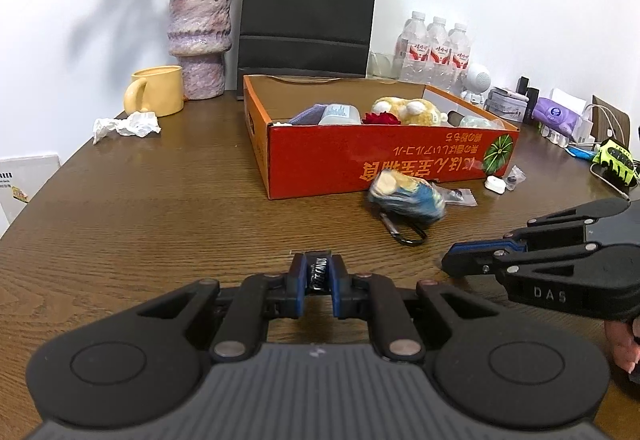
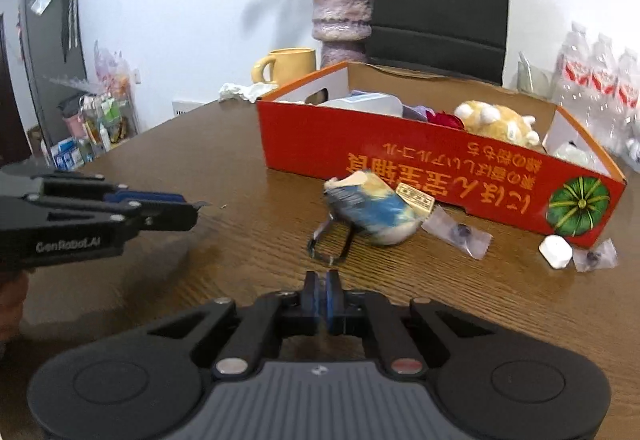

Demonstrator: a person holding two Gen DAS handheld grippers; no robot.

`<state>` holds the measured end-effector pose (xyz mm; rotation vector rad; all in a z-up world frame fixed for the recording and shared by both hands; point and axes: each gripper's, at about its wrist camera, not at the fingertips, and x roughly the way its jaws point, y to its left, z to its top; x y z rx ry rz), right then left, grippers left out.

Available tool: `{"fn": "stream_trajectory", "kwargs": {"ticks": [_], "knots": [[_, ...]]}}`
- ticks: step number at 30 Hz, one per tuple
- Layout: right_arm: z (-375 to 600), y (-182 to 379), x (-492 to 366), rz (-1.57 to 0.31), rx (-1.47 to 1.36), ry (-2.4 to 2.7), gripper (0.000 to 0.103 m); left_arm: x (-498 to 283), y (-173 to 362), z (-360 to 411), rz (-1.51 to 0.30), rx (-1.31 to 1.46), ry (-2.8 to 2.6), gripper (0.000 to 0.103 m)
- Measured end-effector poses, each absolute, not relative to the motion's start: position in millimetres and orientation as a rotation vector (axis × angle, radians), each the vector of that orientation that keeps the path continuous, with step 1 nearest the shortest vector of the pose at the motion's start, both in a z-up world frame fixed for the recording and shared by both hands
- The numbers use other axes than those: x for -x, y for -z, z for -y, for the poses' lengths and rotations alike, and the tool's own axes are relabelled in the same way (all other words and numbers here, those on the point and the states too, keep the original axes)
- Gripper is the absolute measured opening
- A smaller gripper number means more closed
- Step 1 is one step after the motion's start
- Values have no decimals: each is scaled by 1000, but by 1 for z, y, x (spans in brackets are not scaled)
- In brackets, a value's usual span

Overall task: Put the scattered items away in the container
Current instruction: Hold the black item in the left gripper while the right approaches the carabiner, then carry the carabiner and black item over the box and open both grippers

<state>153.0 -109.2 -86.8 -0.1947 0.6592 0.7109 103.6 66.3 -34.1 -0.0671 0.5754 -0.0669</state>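
Your left gripper [image 1: 319,276] sits low over the wooden table [image 1: 160,208], its fingers clamped on a small dark packet [image 1: 318,274]. Your right gripper [image 2: 323,298] – fingers pressed together, nothing between them. Just ahead, a blurred blue plush keychain [image 2: 374,212] lies on the table beside the orange box [image 2: 400,164], with 2 clear sachets and a white cube nearby. Inside the box – a tan plush [image 2: 494,122].

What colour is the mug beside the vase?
Pale yellow: the mug shows best in the left wrist view, left of the vase.
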Motion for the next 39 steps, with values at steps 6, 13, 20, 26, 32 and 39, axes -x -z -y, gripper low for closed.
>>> {"fn": "stream_trajectory", "kwargs": {"ticks": [6,13,20,26,32,39], "knots": [[112,84,-166,-669,157,-688,57,-103,34,-67,-572,74,60,13],[78,89,-183,-666,163,-650,57,-108,32,-73,-560,95,51,13],[71,89,-189,-654,180,-625,25,-110,32,-82,-550,111,50,13],[89,85,-176,-661,152,-632,25,-107,28,-84,-530,119,61,13],[108,76,-167,-629,129,-611,25,-107,22,-76,-515,112,82,13],[133,35,-171,-508,73,-588,25,-125,-15,-64,-417,90,111,13]]}}
